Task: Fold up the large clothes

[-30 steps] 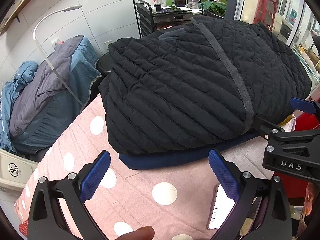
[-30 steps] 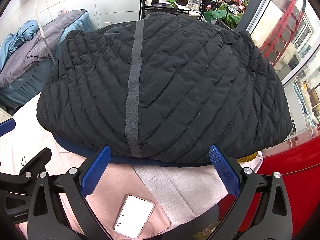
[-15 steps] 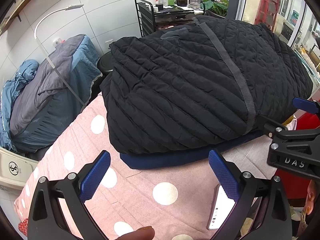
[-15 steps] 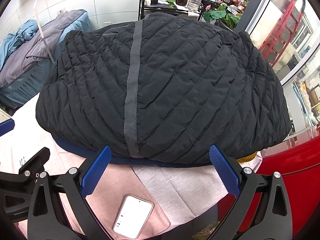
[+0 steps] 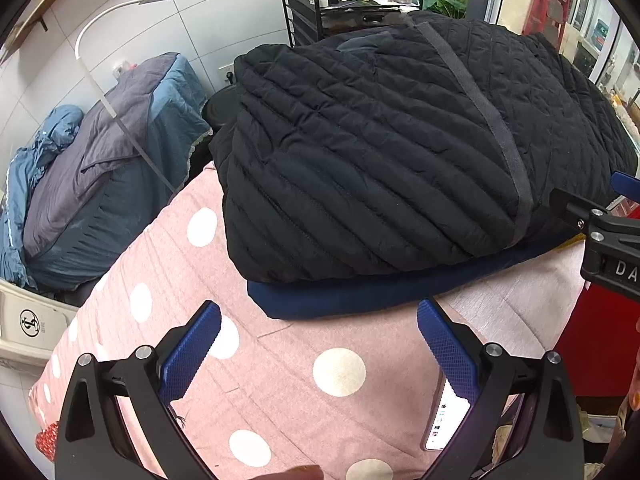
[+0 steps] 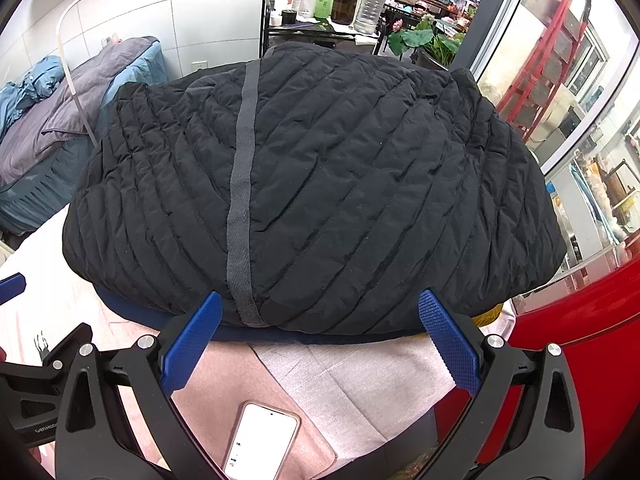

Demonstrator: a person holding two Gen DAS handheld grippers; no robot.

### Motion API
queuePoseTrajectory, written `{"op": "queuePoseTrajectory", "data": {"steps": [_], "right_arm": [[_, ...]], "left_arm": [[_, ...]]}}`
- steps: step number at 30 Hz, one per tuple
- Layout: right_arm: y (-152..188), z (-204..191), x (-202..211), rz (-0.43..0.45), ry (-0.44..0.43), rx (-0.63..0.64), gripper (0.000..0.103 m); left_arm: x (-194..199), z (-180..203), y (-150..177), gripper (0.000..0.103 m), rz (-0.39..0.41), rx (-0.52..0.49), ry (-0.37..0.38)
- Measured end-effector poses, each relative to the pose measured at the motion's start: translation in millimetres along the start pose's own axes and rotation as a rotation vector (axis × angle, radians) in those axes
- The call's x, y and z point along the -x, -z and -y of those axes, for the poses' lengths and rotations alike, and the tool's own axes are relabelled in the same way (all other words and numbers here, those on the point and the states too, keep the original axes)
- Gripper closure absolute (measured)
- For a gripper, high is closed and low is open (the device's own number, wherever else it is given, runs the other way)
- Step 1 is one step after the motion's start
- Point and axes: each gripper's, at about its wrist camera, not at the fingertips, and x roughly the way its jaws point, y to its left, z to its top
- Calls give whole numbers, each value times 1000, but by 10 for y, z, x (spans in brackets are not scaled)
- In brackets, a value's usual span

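I work over a pink polka-dot cover [image 5: 280, 360] that spreads across the table, and the task's thing, a black quilted jacket [image 5: 400, 152], lies on it in a thick, already compact bundle that fills the far half of both views. It rests on top of a folded navy garment [image 5: 360, 298], whose edge shows as a band under the near side of the jacket. A grey strip [image 6: 240, 200] runs over the jacket from the far edge to the near edge, and I use it as my reference line: I judge that any remaining fold should turn about it or square up to it. The left gripper [image 5: 318, 344] hangs above the bare cover, short of the navy edge, with its jaws spread wide and nothing between them. The right gripper [image 6: 320, 332] sits nearer the bundle, also spread wide and empty, its pads [image 6: 448, 344] at the near hem on either side of the strip's end. To do the step well, I judge that each gripper should take the jacket's hem alone, biting the padded layers deeply enough not to slip, and should leave the navy garment undisturbed beneath. Both should lift together so the bulk does not twist. A phone [image 6: 262, 440] lies on the cover below the right gripper; I keep the cloth and the jaws off it.
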Motion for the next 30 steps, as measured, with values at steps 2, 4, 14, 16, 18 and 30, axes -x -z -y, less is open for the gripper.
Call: {"op": "queuePoseTrajectory", "data": {"steps": [2,4,14,16,18,30], "right_arm": [[11,1,-7,0,1,2,6],[29,0,-4,2,-1,3,6],[33,-15,40,21,-8,2,6],[34,-10,43,23,-8,2,6],[36,-7,47,25,-7,0,6],[31,20,80,42,-7,-16,6]], "left_arm": [[2,-17,-5,6,1,7,0],[3,-30,-14,6,2,13,1],[231,-39,-9,6,153,29,13],[288,-38,-28,6,186,33,2],[269,-15,-40,6,178,14,-13],[220,-64,-72,6,131,51,-30]]}}
